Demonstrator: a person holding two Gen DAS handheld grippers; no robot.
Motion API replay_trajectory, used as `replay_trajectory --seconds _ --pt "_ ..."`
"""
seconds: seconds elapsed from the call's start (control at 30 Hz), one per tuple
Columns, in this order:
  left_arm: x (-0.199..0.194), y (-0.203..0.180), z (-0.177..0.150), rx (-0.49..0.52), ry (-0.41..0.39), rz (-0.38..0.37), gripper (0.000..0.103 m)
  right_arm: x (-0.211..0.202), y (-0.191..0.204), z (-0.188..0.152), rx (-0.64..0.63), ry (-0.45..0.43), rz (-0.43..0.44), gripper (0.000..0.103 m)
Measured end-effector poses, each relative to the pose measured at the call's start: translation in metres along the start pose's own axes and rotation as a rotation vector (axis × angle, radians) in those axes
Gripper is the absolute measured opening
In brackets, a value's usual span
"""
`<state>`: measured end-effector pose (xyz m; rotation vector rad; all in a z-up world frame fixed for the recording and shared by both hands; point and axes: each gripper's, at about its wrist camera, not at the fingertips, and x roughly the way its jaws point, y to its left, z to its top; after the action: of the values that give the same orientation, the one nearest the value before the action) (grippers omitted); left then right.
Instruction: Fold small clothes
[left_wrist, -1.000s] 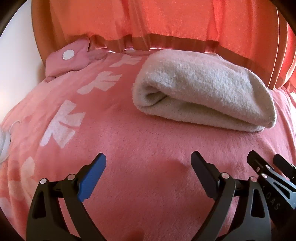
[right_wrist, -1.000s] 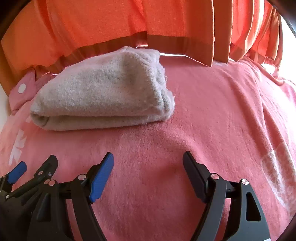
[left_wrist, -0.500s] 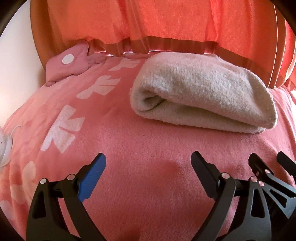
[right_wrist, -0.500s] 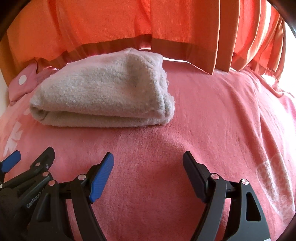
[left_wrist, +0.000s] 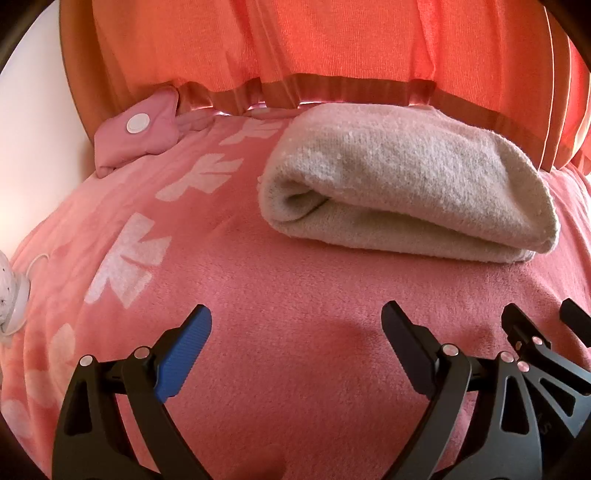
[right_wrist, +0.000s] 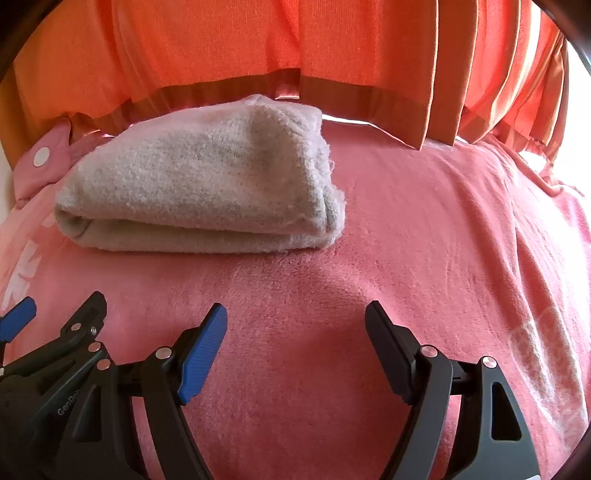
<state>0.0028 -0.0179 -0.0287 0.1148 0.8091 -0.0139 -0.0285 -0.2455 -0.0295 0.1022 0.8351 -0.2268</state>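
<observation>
We see a folded towel (left_wrist: 406, 192) of nubby, matt beige terry cloth on a soft, fuzzy pink blanket (left_wrist: 295, 295). Behind it hangs a smooth orange curtain (right_wrist: 258, 44). Each hand-held gripper (right_wrist: 295, 347) looks like matt black plastic with a ribbed blue pad.

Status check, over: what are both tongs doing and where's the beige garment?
Left tongs open, empty. Right tongs open, empty. Beige garment folded on pink blanket, untouched. Nothing between tongs and garment.

An orange pleated curtain (left_wrist: 332, 44) hangs at the far side behind a pink blanket (right_wrist: 406, 258), daylight glowing through it.
</observation>
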Motion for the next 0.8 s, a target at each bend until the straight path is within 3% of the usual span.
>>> replay_trajectory --seconds 0.8 --pt "0.0010 -0.0022 -0.0007 0.002 -0.003 0.008 0.088 -0.0003 -0.0027 0.0012 -0.004 -0.007 -0.001 0.075"
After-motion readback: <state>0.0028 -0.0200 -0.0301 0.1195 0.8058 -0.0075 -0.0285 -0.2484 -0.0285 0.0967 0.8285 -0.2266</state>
